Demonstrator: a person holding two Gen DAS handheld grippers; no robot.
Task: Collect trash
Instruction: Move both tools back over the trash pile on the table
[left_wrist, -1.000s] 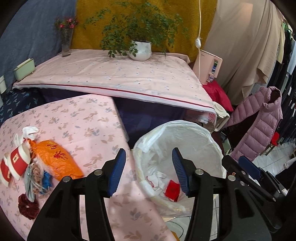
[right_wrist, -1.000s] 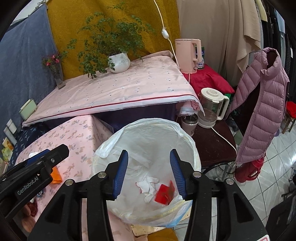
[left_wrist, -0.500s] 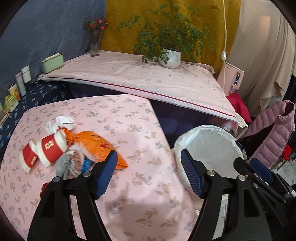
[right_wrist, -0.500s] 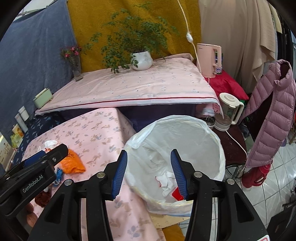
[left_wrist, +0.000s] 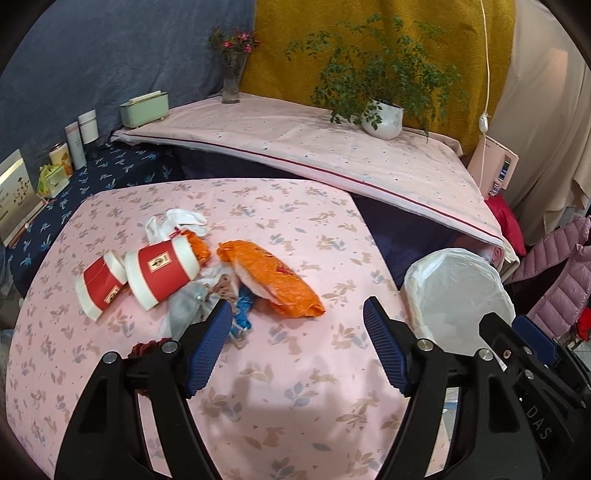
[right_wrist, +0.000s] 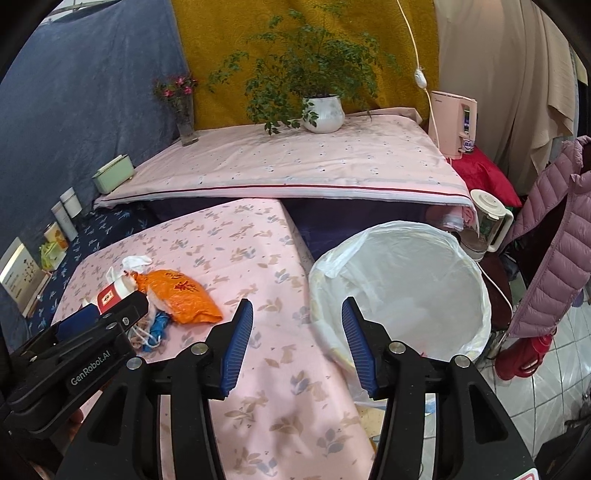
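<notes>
Though near, orange bag (left_wrist: 271, 282) beyond left hand-held gripper (left_wrist: 297, 347).

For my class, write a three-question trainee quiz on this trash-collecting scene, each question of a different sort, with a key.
1. True or false: the left hand-held gripper holds the orange bag.
2. Where is the bin with the white liner? A) on the pink table B) beside the table's edge C) on the back shelf
3. Fill in: two red and white ____ lie on their sides on the table.

Key: 1 false, both hand-held grippers are empty, and the right hand-held gripper is opening; 2 B; 3 cups.
</notes>
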